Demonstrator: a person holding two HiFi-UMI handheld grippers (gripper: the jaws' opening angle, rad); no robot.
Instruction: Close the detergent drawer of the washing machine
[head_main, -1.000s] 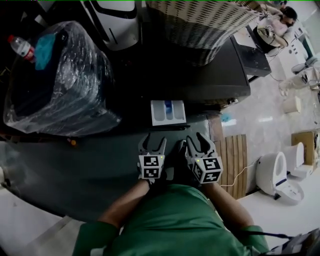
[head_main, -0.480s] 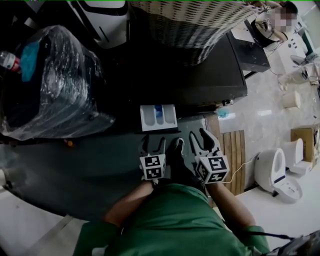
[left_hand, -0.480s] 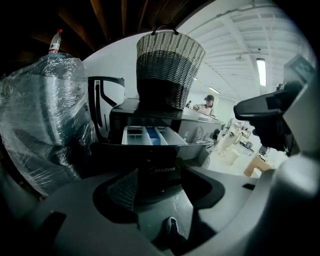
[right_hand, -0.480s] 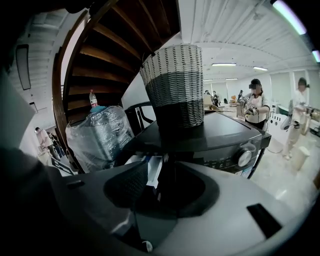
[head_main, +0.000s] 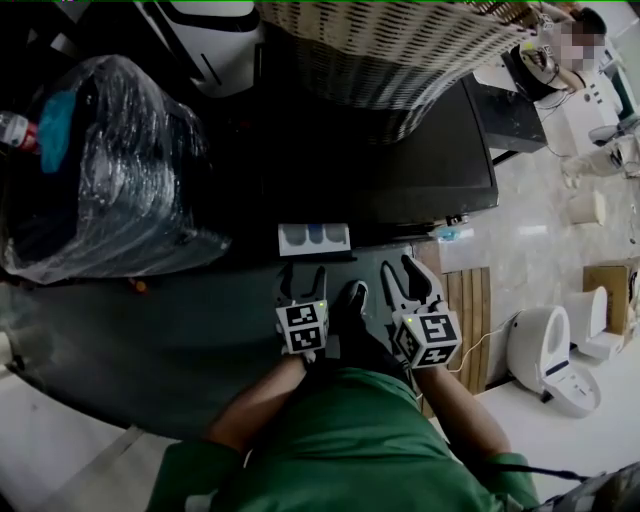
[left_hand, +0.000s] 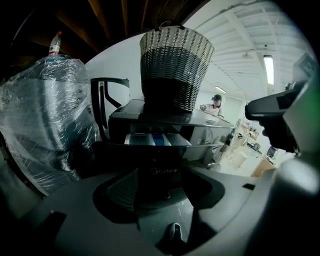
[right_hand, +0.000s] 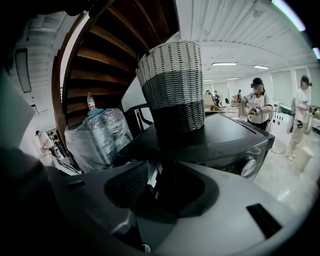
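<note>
You stood over the washing machine (head_main: 430, 170), whose detergent drawer (head_main: 314, 238) sat part-way out at the centre of the head view, its pale compartments open to the camera. Your left gripper (head_main: 303, 278) hung just below the drawer's front edge, jaws spread and grasping nothing. The head view could not settle whether the tips touched the drawer. Your right gripper (head_main: 408, 280) was lower right of the drawer, beside the left one, with your shoe (head_main: 352, 296) between them.

From above, a wicker basket (head_main: 390, 50) filled the top of the frame on the machine's dark lid. A plastic-wrapped bundle (head_main: 100, 170) took up the upper left.

The left gripper view supplied what the head view lacked. It looked at the drawer head-on, showing white and blue compartments above a dark front panel with a brand mark (left_hand: 165, 171), framed in the gap between the parted jaws. A capped bottle (left_hand: 55, 45) stood atop the bundle at upper left.

The right gripper view looked past the drawer to the machine's right front corner, where a round knob (right_hand: 248, 167) showed that neither other view caught. A person (right_hand: 257, 102) stood in the lit room at right. The right gripper's jaws had just been closing slightly but were wide apart, with nothing held between them.
</note>
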